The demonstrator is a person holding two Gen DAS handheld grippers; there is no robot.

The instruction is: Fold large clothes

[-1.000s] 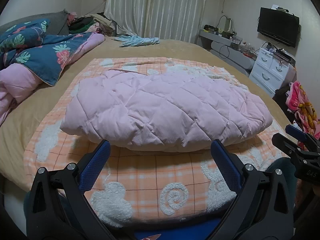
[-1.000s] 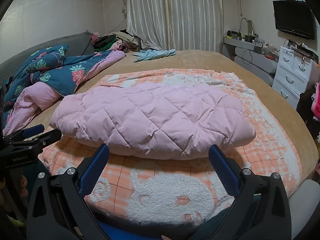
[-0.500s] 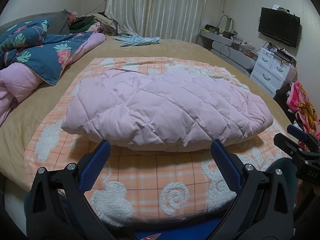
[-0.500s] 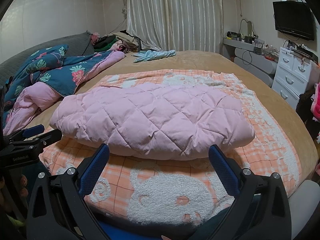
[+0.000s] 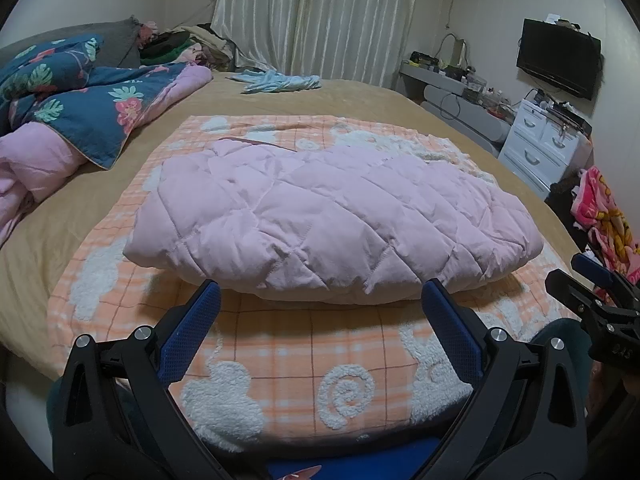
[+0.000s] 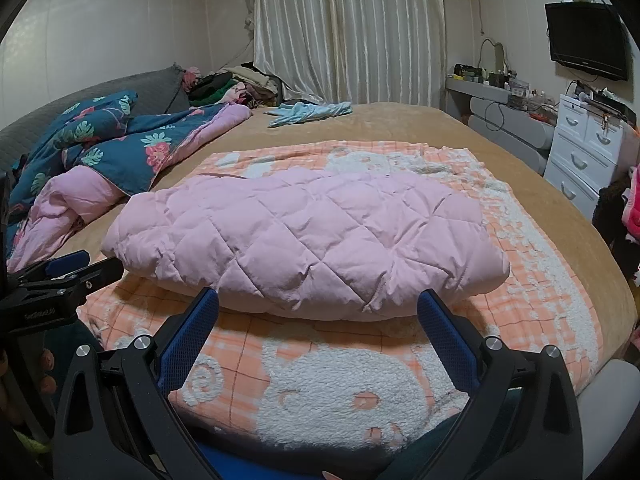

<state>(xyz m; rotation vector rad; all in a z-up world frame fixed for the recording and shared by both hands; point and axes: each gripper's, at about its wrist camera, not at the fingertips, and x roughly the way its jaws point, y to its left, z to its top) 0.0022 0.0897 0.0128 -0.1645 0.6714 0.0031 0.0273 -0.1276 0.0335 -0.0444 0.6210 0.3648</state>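
Both claws are spread wide and hold nothing: our left gripper (image 5: 320,300) hangs over the near edge of the orange plaid blanket (image 5: 280,344), its blue pads (image 5: 188,336) apart on either side of the view, and our right gripper (image 6: 318,300) does the same just beside it to the right. Each shows in the other's camera, left gripper (image 6: 60,280) at one margin, right gripper (image 5: 592,296) at the other.

Just past the fingertips lies the pink quilted jacket (image 5: 328,220), already folded into a thick bundle in the middle of the blanket, on the tan bed (image 5: 360,96). We cannot tell where its collar or hem lies.

We judge it light, soft and puffy, with a smooth shell that may slip; the padding will spring back, so a fold wants pressing down. The near rounded edge looks too fat to pinch, so we would take the thinner ends or a corner.

Its long axis runs left to right across our view, the right end (image 5: 520,240) nearer us than the left.
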